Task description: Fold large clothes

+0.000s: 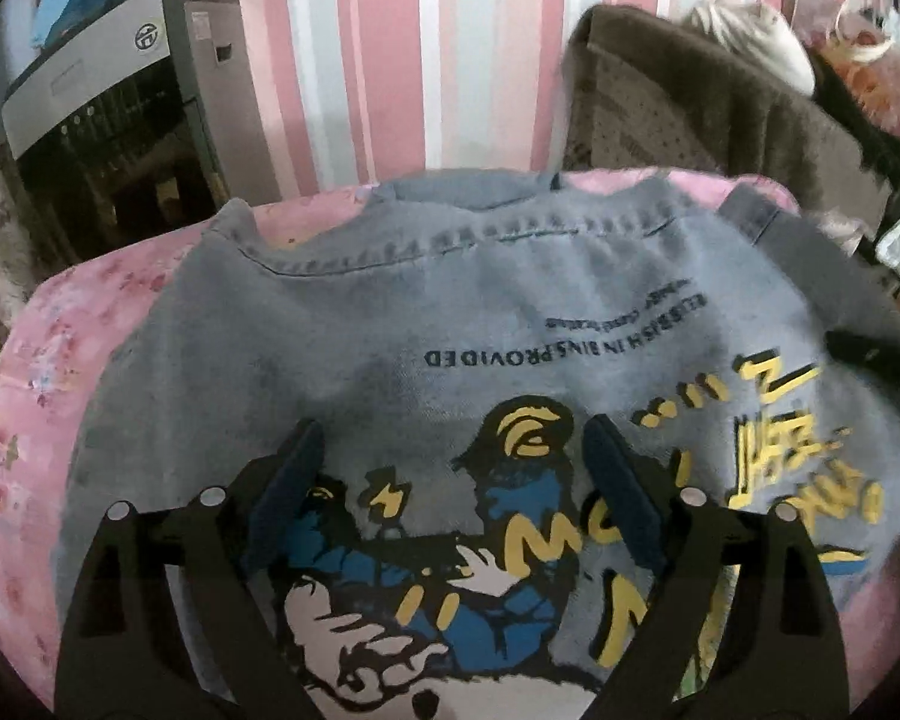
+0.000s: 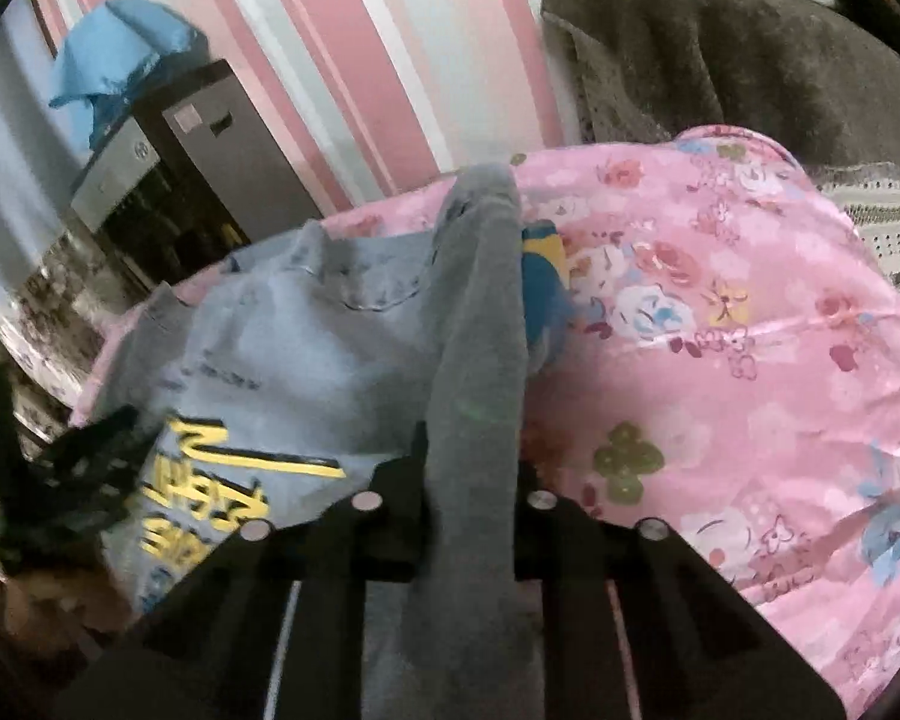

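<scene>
Nearest the right wrist camera, a grey sleeve (image 2: 480,372) of the denim jacket (image 1: 390,312) is clamped between the jaws of the right gripper (image 2: 471,474) and runs forward from them. The left gripper (image 1: 453,462) is held with jaws spread wide over the printed back, nothing gripped. The jacket is spread flat on a pink floral cover (image 2: 720,312). Beyond, a brown blanket (image 2: 720,48) and a striped wall (image 1: 390,48) are seen.

Pink floral cover (image 2: 750,324) open right of denim jacket (image 1: 390,312). Grey appliance (image 1: 120,120) crowds far left; brown blanket heap (image 1: 720,102) blocks far right. Striped wall (image 1: 420,48) close behind.
</scene>
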`<state>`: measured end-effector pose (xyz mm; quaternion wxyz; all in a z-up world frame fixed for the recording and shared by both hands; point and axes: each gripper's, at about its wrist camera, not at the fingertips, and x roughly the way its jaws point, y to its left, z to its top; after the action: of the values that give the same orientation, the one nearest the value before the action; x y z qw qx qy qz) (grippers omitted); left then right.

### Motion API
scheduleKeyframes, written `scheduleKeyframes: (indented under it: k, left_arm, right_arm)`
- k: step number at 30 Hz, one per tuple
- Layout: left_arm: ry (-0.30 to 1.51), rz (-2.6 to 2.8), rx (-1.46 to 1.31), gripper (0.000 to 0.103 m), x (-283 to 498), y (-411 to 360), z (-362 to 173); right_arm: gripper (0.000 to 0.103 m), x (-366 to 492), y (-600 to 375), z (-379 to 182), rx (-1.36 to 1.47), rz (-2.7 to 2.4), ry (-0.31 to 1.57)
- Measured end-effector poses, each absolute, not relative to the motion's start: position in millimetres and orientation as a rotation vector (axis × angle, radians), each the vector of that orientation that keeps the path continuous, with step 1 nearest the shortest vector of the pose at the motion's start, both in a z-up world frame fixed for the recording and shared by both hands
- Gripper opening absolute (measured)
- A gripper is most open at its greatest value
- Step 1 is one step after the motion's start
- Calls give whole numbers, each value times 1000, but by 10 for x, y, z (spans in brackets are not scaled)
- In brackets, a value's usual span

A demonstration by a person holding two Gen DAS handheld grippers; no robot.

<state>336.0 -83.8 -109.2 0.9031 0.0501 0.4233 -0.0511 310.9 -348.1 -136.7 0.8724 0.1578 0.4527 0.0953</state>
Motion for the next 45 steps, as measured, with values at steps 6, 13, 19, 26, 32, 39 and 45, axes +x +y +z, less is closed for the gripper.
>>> scheduleKeyframes:
  k: [6, 13, 19, 26, 32, 39, 45]
  left_arm:
    - [868, -77, 133, 95, 3429, -845, -1135]
    - [808, -124, 36, 86, 3287, -352, -705]
    - [694, -2, 27, 89, 3091, 647, -57]
    - [707, 107, -41, 90, 2942, 1458, -18]
    - [736, 104, -71, 90, 2812, 1598, -159]
    - [678, 12, -114, 91, 2667, 1209, 85]
    - [632, -135, -45, 93, 2554, 257, 186]
  right_arm:
    - [11, 3030, -3374, -819, 434, 312, 835]
    - [11, 3114, -2695, -223, 539, 468, 763]
    - [11, 3204, -1756, -267, 559, 439, 783]
    - [14, 3228, -753, -1230, 521, 274, 918]
    - [71, 3121, -573, -956, 381, 262, 845]
    - [84, 2671, -1455, -134, 430, 188, 625]
    - [84, 2485, -2361, -256, 462, 30, 639]
